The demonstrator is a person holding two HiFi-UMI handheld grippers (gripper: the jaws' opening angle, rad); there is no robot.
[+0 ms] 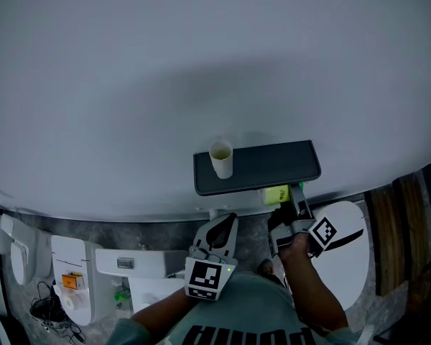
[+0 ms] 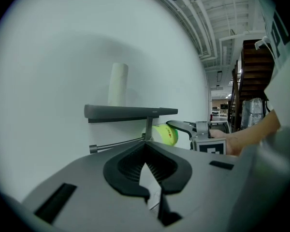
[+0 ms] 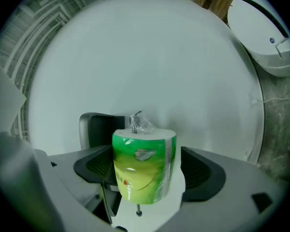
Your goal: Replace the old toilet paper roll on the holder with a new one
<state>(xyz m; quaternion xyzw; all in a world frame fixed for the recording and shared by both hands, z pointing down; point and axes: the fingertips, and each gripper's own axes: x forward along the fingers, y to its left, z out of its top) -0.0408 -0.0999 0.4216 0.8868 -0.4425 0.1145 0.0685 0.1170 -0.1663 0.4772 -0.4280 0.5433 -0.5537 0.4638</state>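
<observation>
A dark holder shelf (image 1: 262,165) is fixed to the pale wall, with its thin rod (image 2: 118,143) running under it. An empty cardboard tube (image 1: 220,158) stands upright on the shelf (image 2: 130,111), also seen as the tube (image 2: 118,83) in the left gripper view. My right gripper (image 1: 284,201) is shut on a new toilet paper roll (image 3: 144,166) in green wrapping, just below the shelf's right part. That green roll (image 2: 165,134) lies to the right of the bracket. My left gripper (image 1: 221,228) hangs below the shelf, its jaws (image 2: 147,146) shut and holding nothing.
A white toilet lid (image 1: 348,254) lies at the lower right, beside brown wooden panels (image 1: 399,221). White fixtures (image 1: 72,275) and a bundle of cables (image 1: 47,309) are at the lower left on the grey stone floor.
</observation>
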